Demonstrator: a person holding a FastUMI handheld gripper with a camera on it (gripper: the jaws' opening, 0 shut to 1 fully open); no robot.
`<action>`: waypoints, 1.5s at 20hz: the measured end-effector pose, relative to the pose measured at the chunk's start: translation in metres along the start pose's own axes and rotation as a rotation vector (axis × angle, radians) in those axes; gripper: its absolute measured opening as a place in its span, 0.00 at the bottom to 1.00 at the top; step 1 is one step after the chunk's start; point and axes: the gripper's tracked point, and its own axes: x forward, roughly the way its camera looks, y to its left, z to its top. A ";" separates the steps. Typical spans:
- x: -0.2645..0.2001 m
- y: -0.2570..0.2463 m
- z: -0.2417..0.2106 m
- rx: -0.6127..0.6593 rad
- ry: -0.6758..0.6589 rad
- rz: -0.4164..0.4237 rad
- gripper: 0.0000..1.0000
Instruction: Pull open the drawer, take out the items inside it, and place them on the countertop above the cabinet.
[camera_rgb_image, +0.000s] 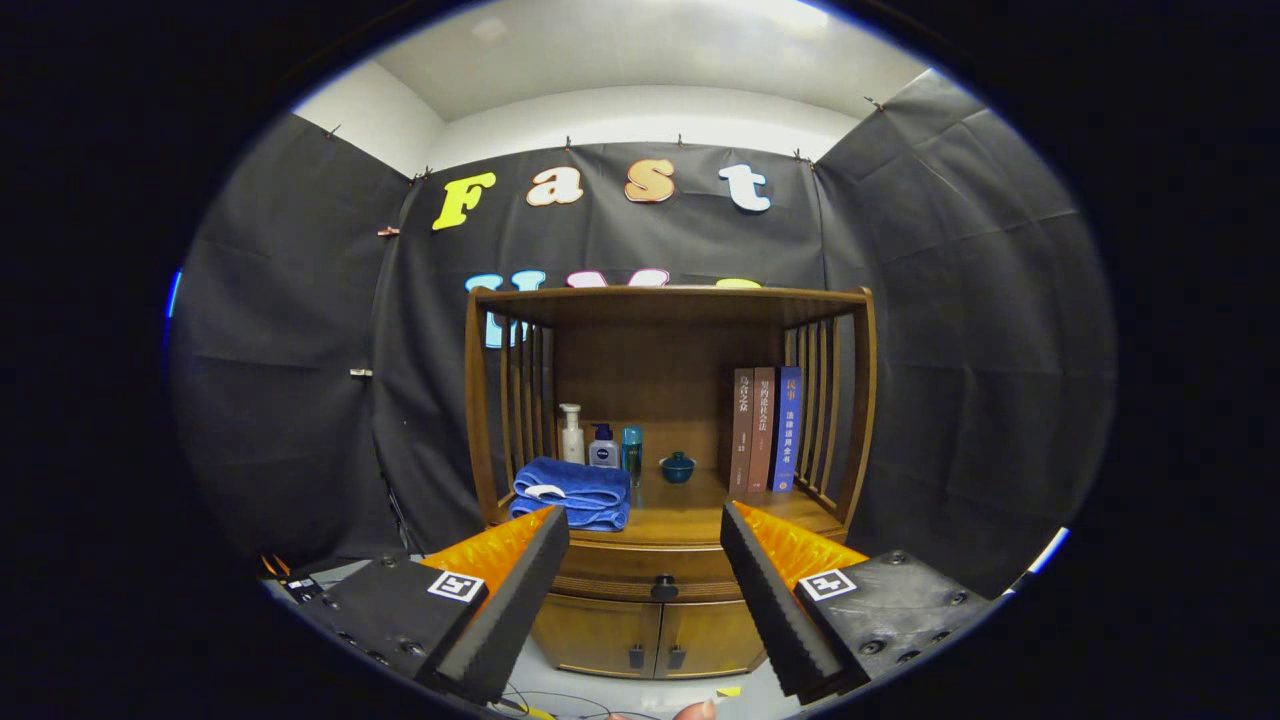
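Two fingers (645, 560) apart before drawer (660, 568).

On the cabinet's shelf (690, 515), a folded blue towel (572, 493) lies before three bottles (600, 441); a small bowl (677, 467) and three upright books (762, 429) stand beside them.

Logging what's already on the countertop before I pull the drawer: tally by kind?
Upright books: 3
Bottles: 3
Folded blue towel: 1
Small dark blue lidded bowl: 1
Total: 8
Claw open, dark round drawer knob between its fingers.
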 end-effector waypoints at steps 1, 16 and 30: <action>0.010 -0.001 -0.009 -0.004 0.004 -0.003 0.98; 0.142 -0.012 -0.206 -0.006 0.101 -0.056 0.99; 0.183 -0.024 -0.266 0.062 0.223 -0.090 0.52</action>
